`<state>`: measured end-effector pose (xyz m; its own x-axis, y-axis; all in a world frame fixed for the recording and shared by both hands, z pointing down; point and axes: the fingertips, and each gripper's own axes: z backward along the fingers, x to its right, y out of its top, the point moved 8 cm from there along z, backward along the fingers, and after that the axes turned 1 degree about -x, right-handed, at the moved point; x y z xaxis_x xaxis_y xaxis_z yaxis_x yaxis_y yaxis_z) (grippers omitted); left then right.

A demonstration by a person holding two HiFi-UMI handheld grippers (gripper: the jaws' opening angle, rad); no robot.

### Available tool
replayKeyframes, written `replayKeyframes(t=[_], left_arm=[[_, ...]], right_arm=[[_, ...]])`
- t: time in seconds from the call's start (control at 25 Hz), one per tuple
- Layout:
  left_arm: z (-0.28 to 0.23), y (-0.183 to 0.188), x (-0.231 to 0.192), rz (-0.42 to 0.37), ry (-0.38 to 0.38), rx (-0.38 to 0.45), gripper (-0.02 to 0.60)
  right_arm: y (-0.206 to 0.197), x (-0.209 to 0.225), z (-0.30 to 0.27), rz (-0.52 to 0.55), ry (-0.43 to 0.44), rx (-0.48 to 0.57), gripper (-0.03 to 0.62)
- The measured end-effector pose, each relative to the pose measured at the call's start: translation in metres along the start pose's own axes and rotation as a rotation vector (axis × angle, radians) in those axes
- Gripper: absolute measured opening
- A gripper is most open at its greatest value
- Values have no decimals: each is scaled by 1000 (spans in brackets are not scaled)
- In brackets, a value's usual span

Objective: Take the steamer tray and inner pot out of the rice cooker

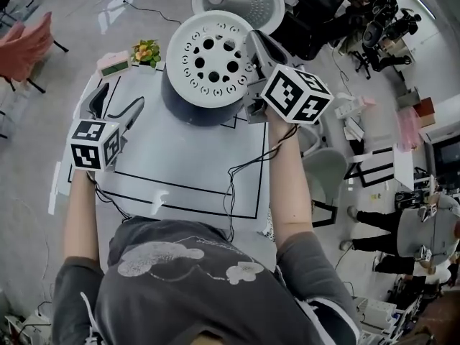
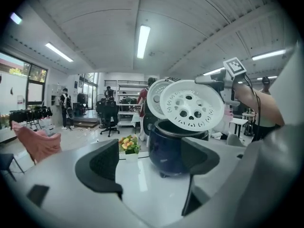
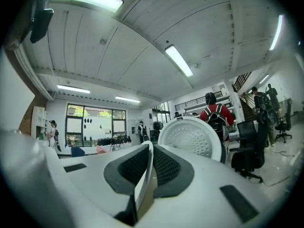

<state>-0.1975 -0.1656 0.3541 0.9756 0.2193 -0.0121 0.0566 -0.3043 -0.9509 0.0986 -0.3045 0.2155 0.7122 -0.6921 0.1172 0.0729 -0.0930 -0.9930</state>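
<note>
The steamer tray (image 1: pixel 210 60) hangs tilted just above the open rice cooker (image 1: pixel 188 108) on the worktop (image 1: pixel 180 165), its rim clamped between the nearly closed right claw (image 3: pixel 149 152), while the left claw (image 2: pixel 152 158) stands wide apart, empty, beside the cooker.

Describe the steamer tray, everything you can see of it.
The steamer tray is a white, round, plastic-looking disc pierced with large and small holes. It is tilted above the mouth of the open, dark rice cooker. The right gripper has its jaws shut on the tray's thin edge.
</note>
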Motion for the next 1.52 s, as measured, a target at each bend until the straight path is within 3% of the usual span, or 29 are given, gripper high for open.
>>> replayKeyframes(t=[0.24,0.44,0.72,1.08,1.36,1.52], left_arm=[[36,-30,-27,41,102,34,403],[62,-39,-56,46,130,60,403],[86,-73,-101,99,180,21,403],[102,-120,-144,152,177,-72,403],[103,-146,-163,178,146,-127,403],[102,-159,-168,187,132,-154,403]], right_arm=[[-32,-50,-23,-51,117,-22,48],[-58,-96,-52,-86,166,-70,48],[-104,-148,-92,-135,228,-150,47],[-187,-190,-130,-240,204,-287,46],[-256,-203,-146,-347,147,-386,46],[-284,-207,-154,-357,138,-416,46]])
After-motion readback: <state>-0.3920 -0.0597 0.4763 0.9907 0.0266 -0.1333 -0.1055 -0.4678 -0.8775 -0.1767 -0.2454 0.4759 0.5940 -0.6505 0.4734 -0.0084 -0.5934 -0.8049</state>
